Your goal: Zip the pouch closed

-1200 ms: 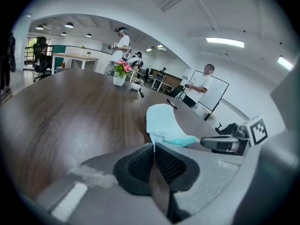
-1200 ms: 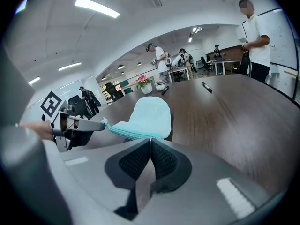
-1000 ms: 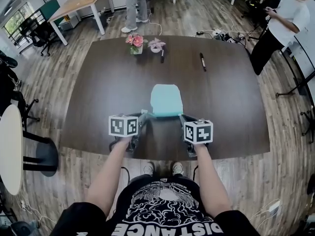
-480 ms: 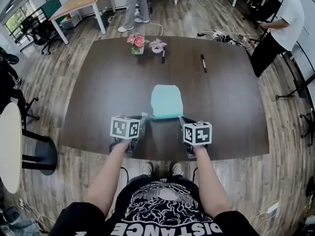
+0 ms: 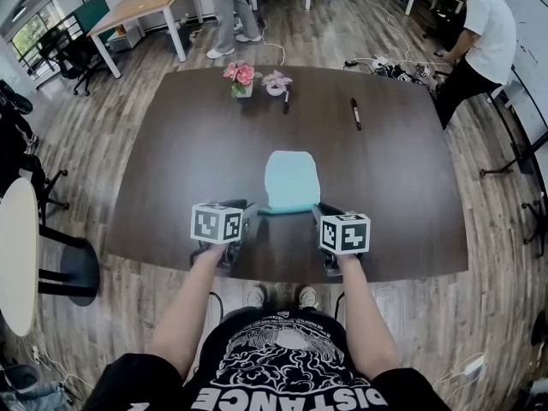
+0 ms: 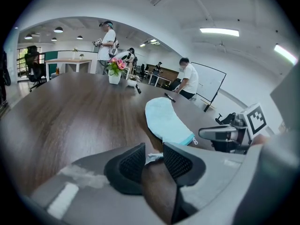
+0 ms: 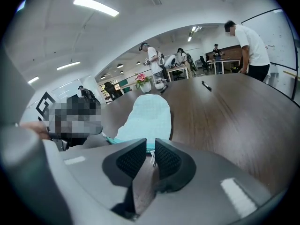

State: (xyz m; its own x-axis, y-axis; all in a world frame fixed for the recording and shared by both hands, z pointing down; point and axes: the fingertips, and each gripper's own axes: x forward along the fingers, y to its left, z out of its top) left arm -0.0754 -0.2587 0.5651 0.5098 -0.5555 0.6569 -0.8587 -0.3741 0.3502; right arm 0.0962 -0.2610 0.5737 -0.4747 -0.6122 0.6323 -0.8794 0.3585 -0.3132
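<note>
So the light blue pouch (image 5: pixel 291 179) lies flat on the dark wood bench (image 5: pixel 171 161), near the front edge, with a gripper at each near corner. The head view gives the whole layout: left gripper (image 5: pixel 248 205) and right gripper (image 5: pixel 318 209) either side of the pouch's near edge, pink flowers (image 5: pixel 241 74) and a black pen (image 5: pixel 354 114) way over at the far side. It can't show the jaws, though. The left gripper view does: its jaws have just been opening and stand spread, with a pale scrap of the pouch's corner between them, not pinched. It also catches the teal zip edge and the little zip pull (image 6: pixel 195 141) at the pouch's other near corner. In the right gripper view those jaws have just been opening too. They're only a little apart, with that pull hanging loose in the gap. The only readable text is "DISTANCE" on the person's black T-shirt (image 5: pixel 291 375), upside down in the head view. Each gripper's cube just has square markers.
</note>
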